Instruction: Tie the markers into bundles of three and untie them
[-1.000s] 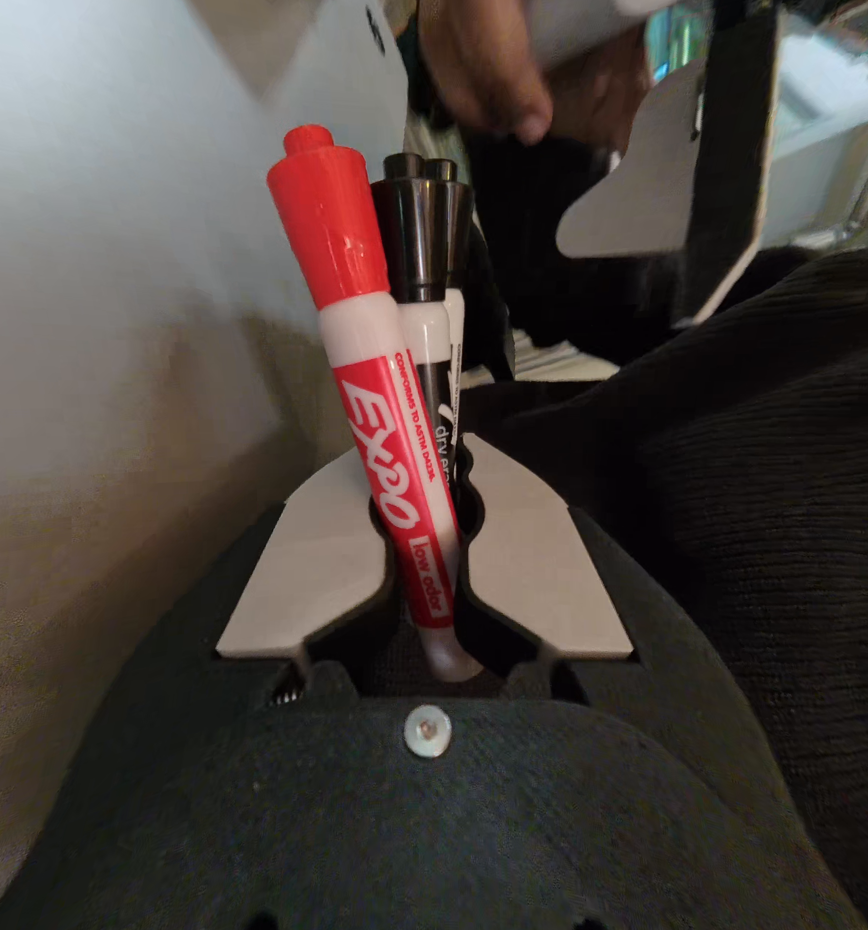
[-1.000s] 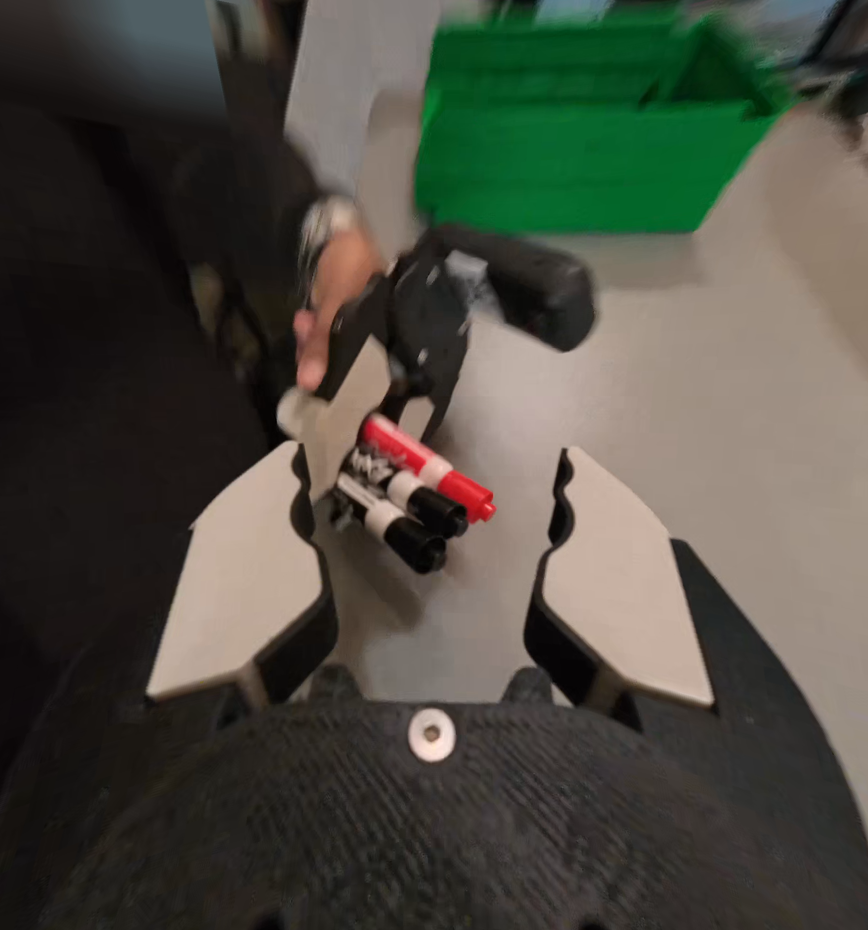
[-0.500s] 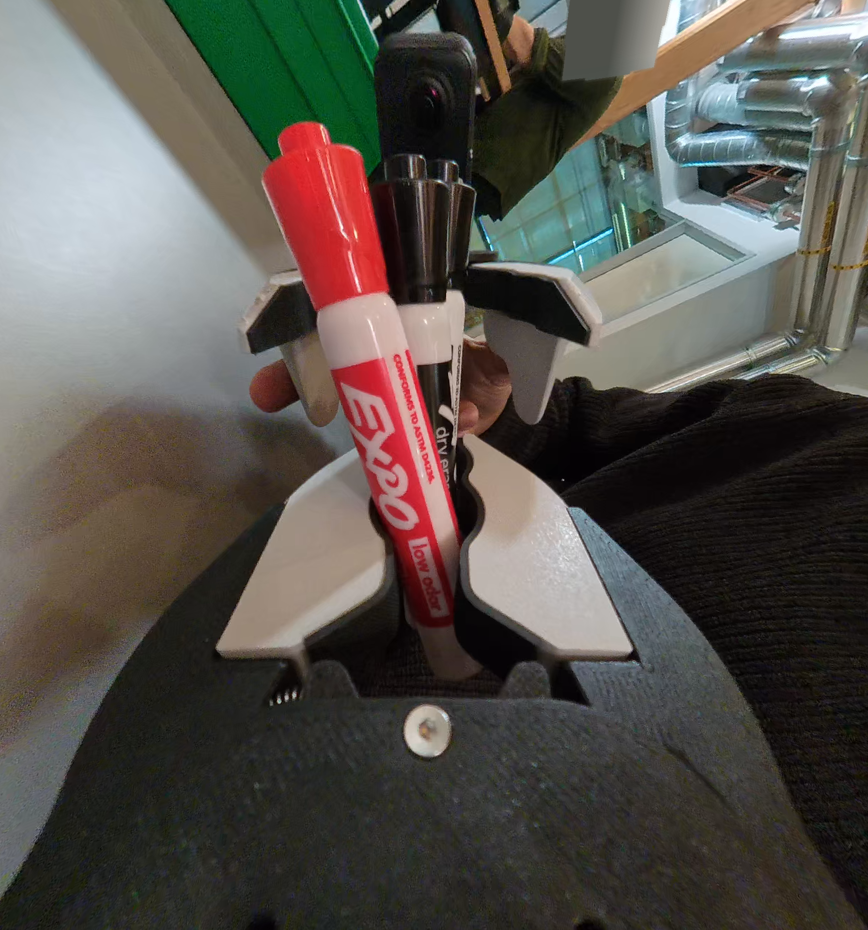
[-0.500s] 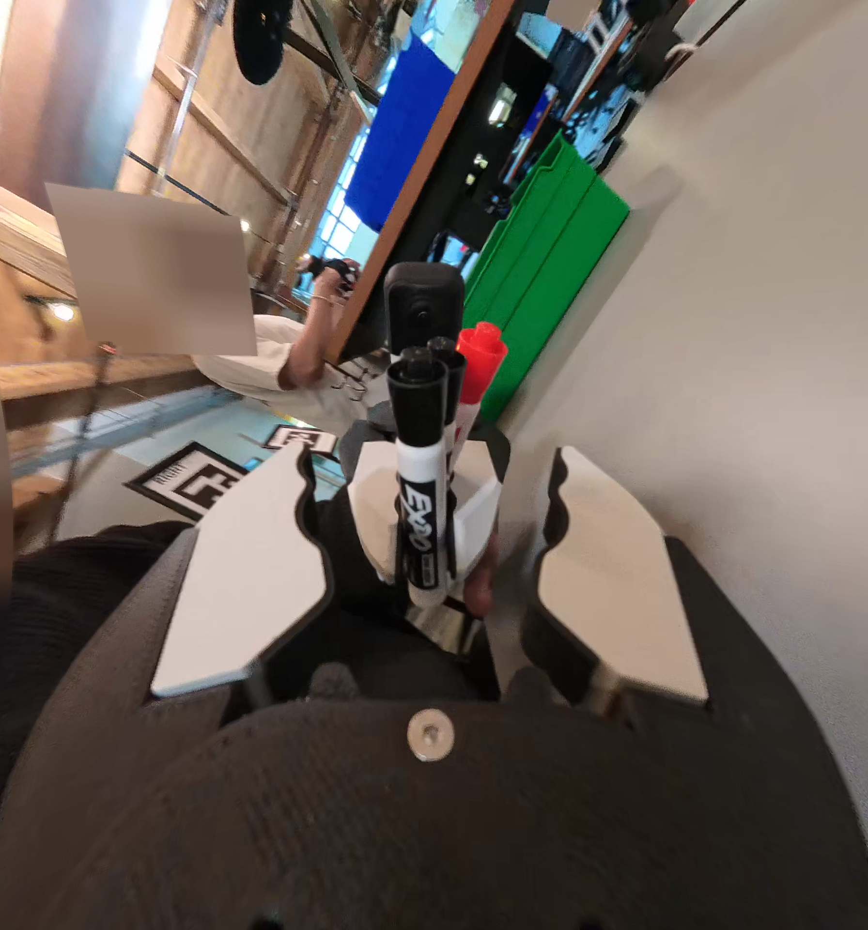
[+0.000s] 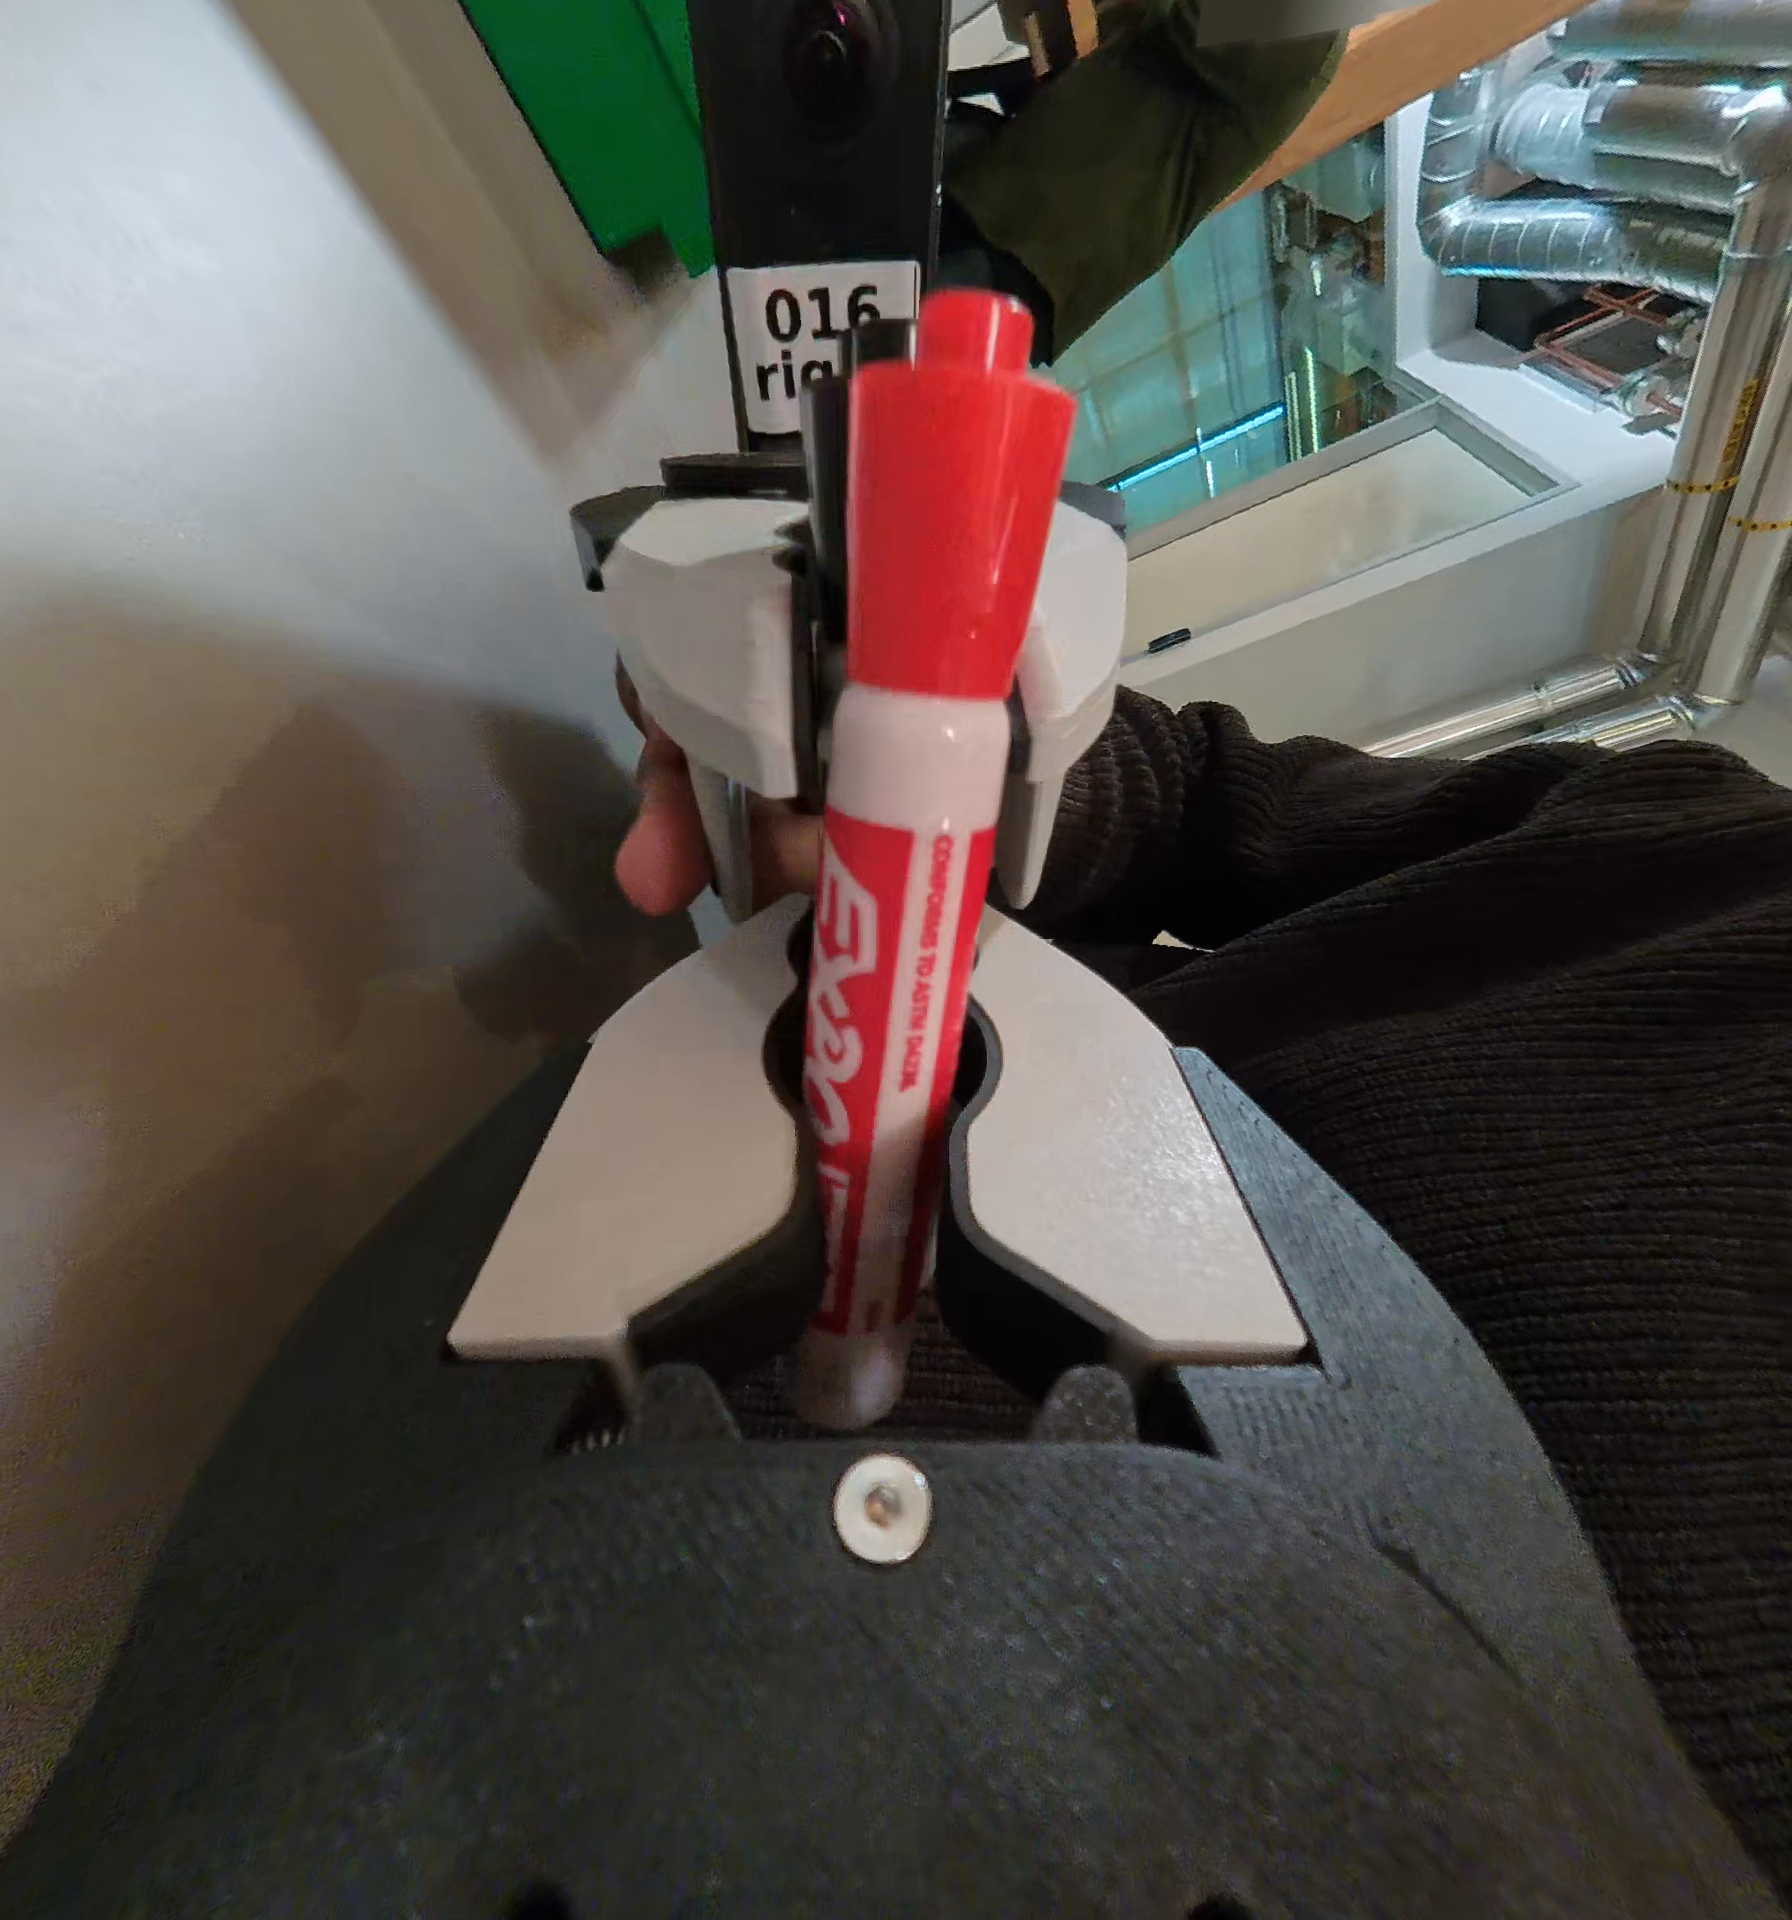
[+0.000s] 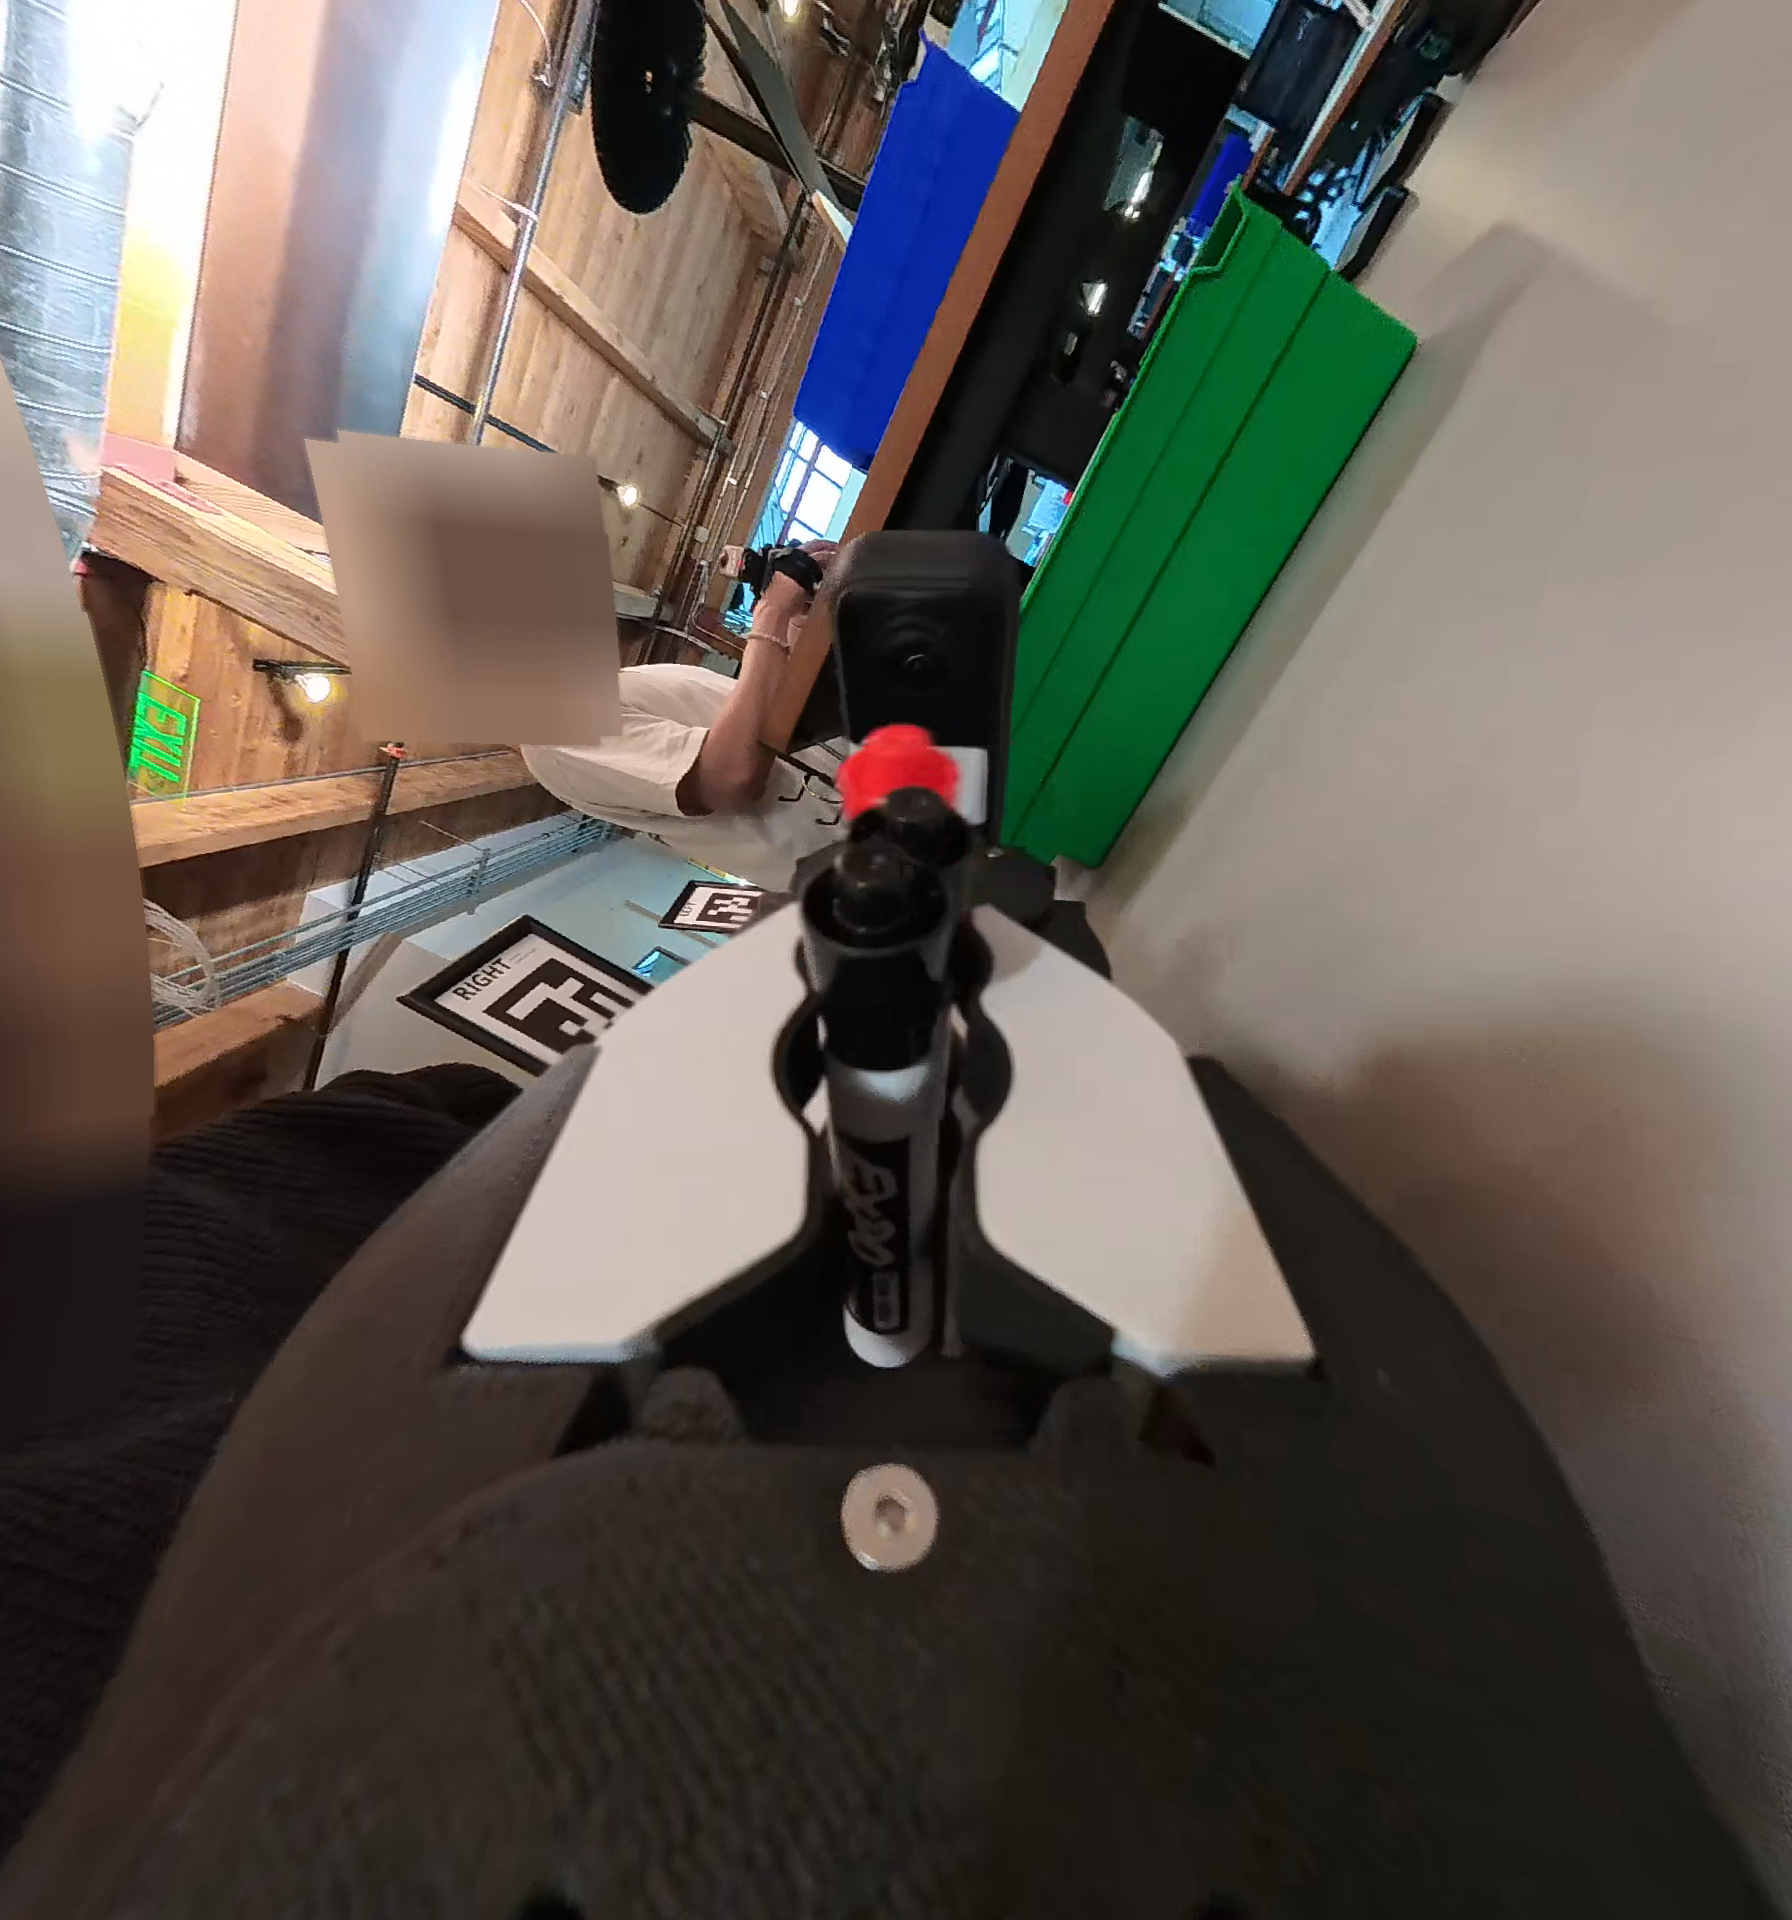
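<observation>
Here we see the left gripper (image 5: 876, 997) clenched on the marker bundle (image 5: 907, 935). Right gripper (image 6: 887, 1023) grips its far end, green bin (image 6: 1214, 540) beyond.

Red marker (image 5: 902, 935): large white brand lettering runs lengthwise on its red label, with a line of small red print beside it on the white strip. Black camera body (image 5: 819, 135): a white sticker (image 5: 819, 343) with black characters sits at its lower end, partly hidden by the marker caps. Black marker (image 6: 876, 1174): white brand lettering on a black label, blurred. Framed black-and-white pattern card (image 6: 539, 997): one printed word along its edge. A second such card (image 6: 720, 906) is too small to read. Green lit sign (image 6: 163, 738): on the wooden wall.
</observation>
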{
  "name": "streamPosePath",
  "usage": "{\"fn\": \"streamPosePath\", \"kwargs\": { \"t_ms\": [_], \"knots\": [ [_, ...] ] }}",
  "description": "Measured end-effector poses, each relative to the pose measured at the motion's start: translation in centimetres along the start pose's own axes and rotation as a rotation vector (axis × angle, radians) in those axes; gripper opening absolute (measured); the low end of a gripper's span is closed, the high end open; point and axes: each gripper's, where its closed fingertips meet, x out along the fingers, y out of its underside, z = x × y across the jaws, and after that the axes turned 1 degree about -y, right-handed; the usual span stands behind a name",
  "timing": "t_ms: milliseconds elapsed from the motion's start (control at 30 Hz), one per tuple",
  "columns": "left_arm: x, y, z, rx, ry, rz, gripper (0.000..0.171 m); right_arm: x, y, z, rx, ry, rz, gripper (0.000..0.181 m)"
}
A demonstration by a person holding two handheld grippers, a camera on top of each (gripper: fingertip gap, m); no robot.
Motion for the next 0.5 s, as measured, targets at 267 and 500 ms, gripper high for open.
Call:
{"fn": "streamPosePath", "kwargs": {
  "t_ms": [267, 500],
  "knots": [
    [-0.13, -0.15, 0.13, -0.021, 0.01, -0.01, 0.02, -0.07, -0.05, -0.17, -0.023, 0.011, -0.005, 0.019],
    [-0.2, -0.22, 0.08, -0.042, 0.025, -0.017, 0.02, -0.12, -0.13, -0.26, -0.018, 0.02, -0.001, 0.019]
  ]
}}
